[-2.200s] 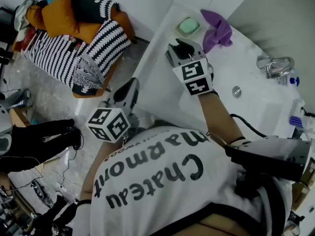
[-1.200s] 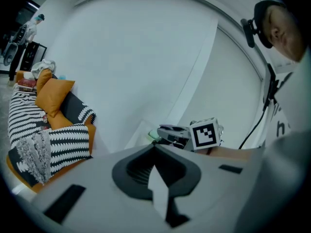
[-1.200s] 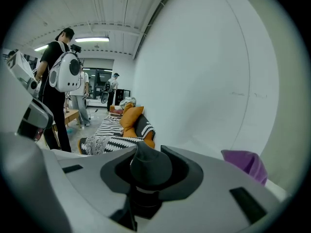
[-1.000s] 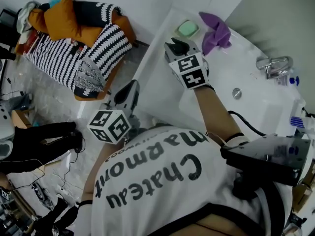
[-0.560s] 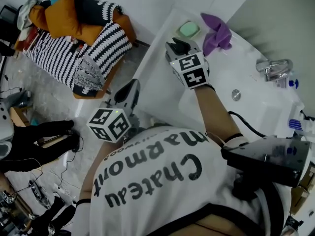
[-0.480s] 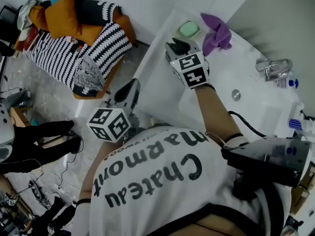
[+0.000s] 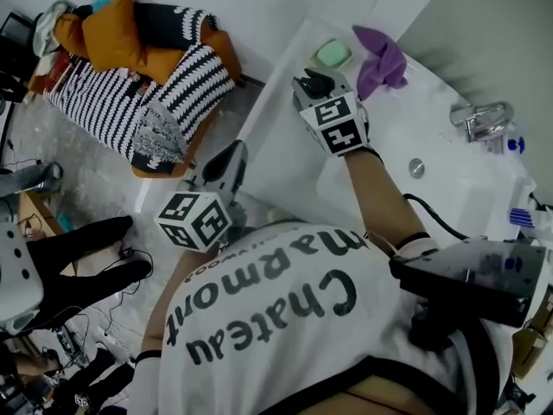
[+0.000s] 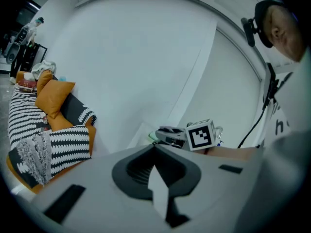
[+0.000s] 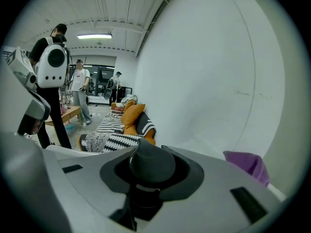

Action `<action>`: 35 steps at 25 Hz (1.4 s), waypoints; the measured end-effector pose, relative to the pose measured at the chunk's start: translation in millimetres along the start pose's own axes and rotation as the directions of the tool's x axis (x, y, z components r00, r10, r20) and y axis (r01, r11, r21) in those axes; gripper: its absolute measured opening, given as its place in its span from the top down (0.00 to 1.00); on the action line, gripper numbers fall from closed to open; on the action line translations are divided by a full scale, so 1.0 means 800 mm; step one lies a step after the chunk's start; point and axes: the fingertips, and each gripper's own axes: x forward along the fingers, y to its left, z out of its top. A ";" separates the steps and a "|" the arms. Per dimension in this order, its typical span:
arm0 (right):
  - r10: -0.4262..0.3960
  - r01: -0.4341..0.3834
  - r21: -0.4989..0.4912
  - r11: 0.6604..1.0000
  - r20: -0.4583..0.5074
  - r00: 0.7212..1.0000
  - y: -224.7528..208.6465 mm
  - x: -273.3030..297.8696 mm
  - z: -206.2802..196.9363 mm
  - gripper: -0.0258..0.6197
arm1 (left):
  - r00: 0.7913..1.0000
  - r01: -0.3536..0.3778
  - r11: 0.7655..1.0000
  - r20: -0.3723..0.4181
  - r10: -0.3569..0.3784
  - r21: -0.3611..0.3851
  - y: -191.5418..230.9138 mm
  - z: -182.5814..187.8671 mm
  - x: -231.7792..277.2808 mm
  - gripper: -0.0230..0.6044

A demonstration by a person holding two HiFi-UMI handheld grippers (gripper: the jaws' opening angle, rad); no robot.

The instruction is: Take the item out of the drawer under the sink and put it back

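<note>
Item: a dark rounded item sits in my right gripper, at 12 o'clock over the sink counter, same place as a second ago.
Right fingers: partly apart, pinching that item.
Left gripper: at 10 o'clock, fingers pressed together, empty, unmoved.
Change: a bystander's black-gloved hand at 8 o'clock has spread wider.
</note>
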 end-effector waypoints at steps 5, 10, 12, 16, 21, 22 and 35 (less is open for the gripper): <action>-0.031 0.031 -0.021 0.999 -0.003 1.000 -0.014 -0.002 -0.003 0.66 | 1.000 0.003 1.000 0.031 -0.003 0.000 -0.001 0.009 -0.007 0.95; -0.015 0.015 -0.013 1.000 -0.022 1.000 -0.018 -0.019 0.001 0.59 | 0.998 -0.014 1.000 0.062 0.015 -0.009 0.002 0.018 -0.018 0.95; 0.004 -0.004 0.016 1.000 -0.025 1.000 -0.016 -0.023 -0.001 0.58 | 0.998 -0.018 1.000 0.060 0.019 -0.016 0.004 0.021 -0.017 0.95; 0.022 -0.022 0.114 0.993 -0.002 1.000 -0.004 -0.048 -0.004 0.56 | 0.998 0.009 1.000 0.069 -0.008 -0.009 -0.005 0.016 -0.030 0.95; -0.070 0.044 0.249 0.968 0.099 0.993 -0.001 -0.112 0.012 0.86 | 0.995 0.045 0.999 0.089 -0.047 0.025 -0.026 0.003 -0.055 0.95; -0.087 0.058 0.266 0.962 0.100 0.991 -0.001 -0.123 0.011 0.89 | 0.995 0.050 0.998 0.089 -0.052 0.026 -0.029 0.001 -0.058 0.95; -0.185 0.146 0.265 0.953 0.131 0.974 0.072 -0.258 -0.002 0.94 | 0.984 0.129 0.989 0.117 -0.136 0.066 -0.067 -0.018 -0.156 0.95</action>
